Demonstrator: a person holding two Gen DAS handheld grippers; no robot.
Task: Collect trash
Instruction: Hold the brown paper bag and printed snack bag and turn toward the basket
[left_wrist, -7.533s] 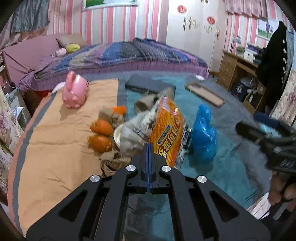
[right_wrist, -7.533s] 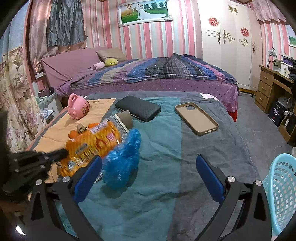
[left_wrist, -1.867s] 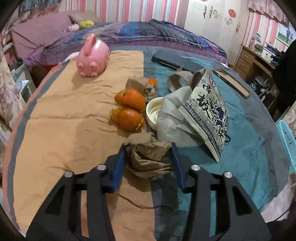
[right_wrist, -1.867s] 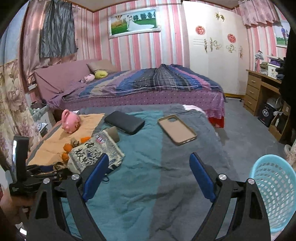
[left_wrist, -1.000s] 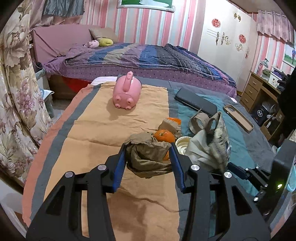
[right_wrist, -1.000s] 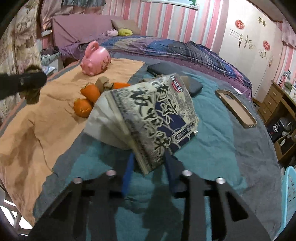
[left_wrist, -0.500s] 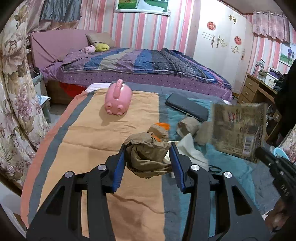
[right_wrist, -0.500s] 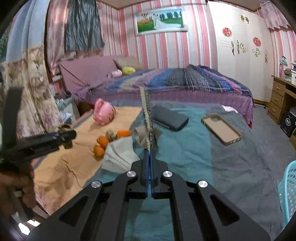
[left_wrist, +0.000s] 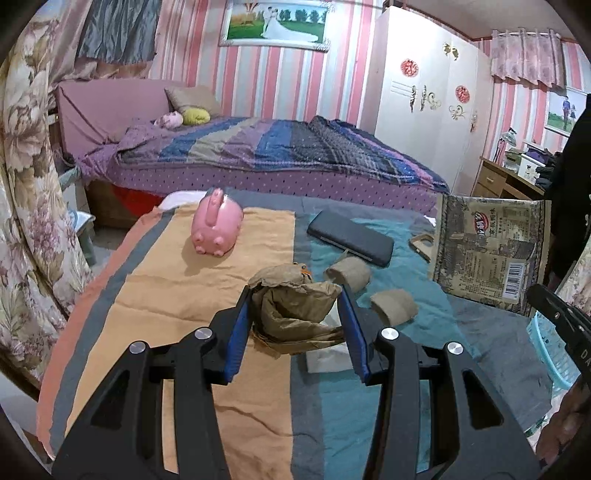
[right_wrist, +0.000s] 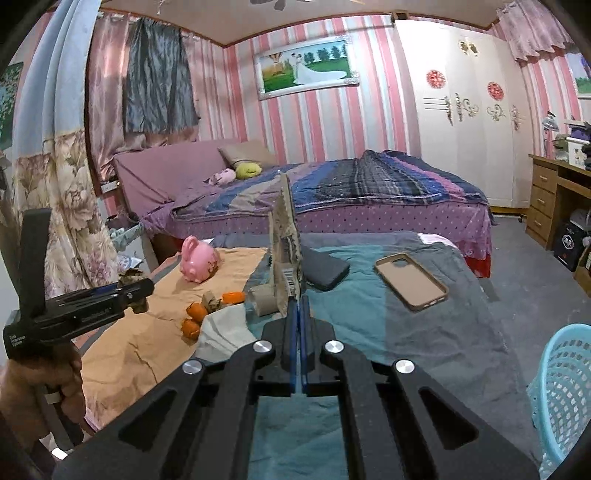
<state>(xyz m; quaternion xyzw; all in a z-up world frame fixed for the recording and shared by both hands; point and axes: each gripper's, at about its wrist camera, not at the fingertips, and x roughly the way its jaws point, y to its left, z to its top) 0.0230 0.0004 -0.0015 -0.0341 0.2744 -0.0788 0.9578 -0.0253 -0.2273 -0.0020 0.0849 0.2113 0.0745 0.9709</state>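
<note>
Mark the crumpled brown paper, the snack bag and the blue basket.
crumpled brown paper (left_wrist: 295, 306): left wrist view, middle of the wad between the fingers.
snack bag (left_wrist: 487, 247): left wrist view, centre of printed back.
blue basket (right_wrist: 565, 391): right wrist view, mesh wall.

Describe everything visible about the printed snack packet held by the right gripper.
The flat printed snack packet is a foil-like pouch with serrated edges, patterned in dull tan, grey and dark blue, with a small red-and-white logo near the top and a white barcode label at a lower corner. It looks empty and flattened. It is held upright in the air above the bed, clear of the cloth. The right hand-held gripper is shut on its lower edge, so that view shows it edge-on. Nothing else touches it.
</note>
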